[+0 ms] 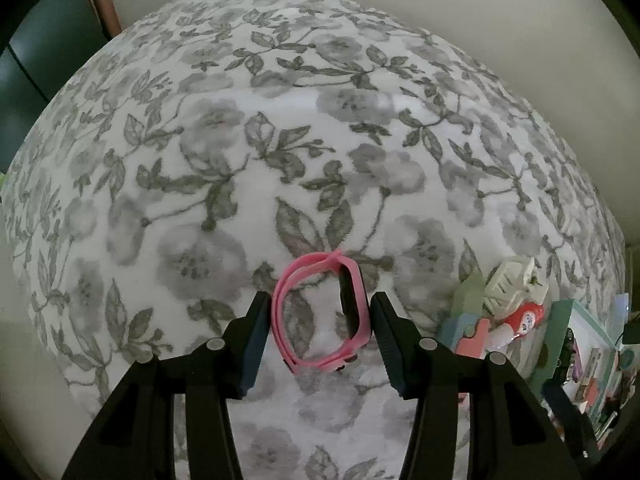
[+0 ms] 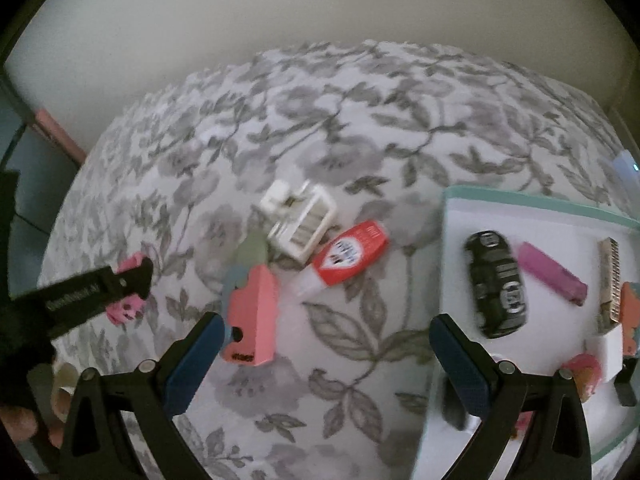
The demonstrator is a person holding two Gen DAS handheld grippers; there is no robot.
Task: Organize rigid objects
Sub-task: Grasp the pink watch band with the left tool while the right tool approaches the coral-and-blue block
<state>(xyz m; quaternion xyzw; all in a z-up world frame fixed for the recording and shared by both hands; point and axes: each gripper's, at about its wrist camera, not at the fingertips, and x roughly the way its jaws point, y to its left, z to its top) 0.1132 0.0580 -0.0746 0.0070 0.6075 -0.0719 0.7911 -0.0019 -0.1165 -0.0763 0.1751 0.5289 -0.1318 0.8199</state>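
Floral grey-and-white bedspread [image 1: 224, 128] fills both views. Left gripper [image 1: 320, 320], at lower centre, clamps a pink smartwatch [image 1: 320, 316]. Right gripper [image 2: 326, 344], lower centre, gapes wide, holding nothing.

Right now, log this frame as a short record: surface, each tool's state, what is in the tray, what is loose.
surface: floral cloth
left tool: closed on the pink wristband, one pad on each side
right tool: open, nothing between its pads
tray: holds black car key and purple lighter, among other items too blurred to name
loose on cloth: white hair clip, red and white tube, pink block
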